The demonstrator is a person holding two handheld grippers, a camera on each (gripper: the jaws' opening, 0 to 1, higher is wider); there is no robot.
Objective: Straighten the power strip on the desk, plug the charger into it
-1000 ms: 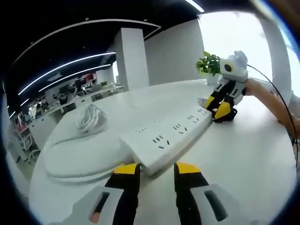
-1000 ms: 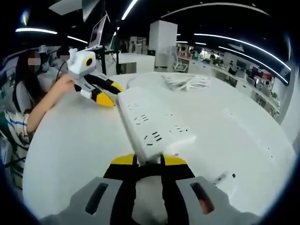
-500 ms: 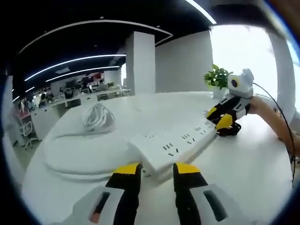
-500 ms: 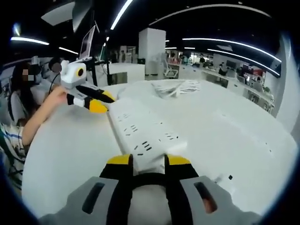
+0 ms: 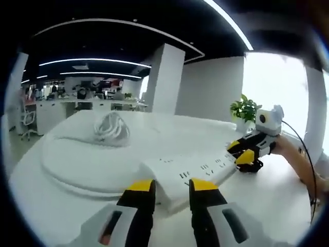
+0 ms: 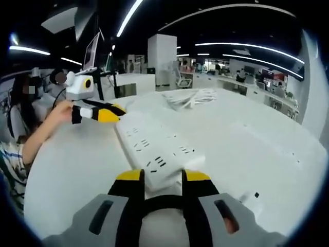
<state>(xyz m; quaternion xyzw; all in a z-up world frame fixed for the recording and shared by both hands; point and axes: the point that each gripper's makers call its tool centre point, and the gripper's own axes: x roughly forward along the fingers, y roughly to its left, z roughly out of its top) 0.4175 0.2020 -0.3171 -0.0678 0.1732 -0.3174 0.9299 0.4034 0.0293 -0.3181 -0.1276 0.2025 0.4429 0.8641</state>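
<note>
A long white power strip [image 5: 191, 171] lies across the white desk [image 5: 77, 206], its near end between the yellow-tipped jaws of my left gripper [image 5: 171, 188], which is shut on it. At the far end, my right gripper [image 5: 245, 152] clamps the strip, with a person's hand behind it. From the right gripper view the strip [image 6: 154, 146] runs away from my right gripper [image 6: 162, 179], whose jaws press its near end. My left gripper [image 6: 103, 113] sits at the strip's far corner. A coiled white cable [image 5: 109, 128] rests on the desk beyond.
The coiled cable [image 6: 193, 96] lies at the back of the desk. A potted plant [image 5: 245, 109] stands by the window. A person [image 6: 23, 134] sits at the desk's left side, and an arm [image 5: 300, 164] reaches in. A round raised platform [image 5: 82, 164] occupies the left.
Both cameras have sunk lower and levelled out, so the strip looks flatter against the desk. Both grippers stay on the strip's ends with their jaws unchanged.
</note>
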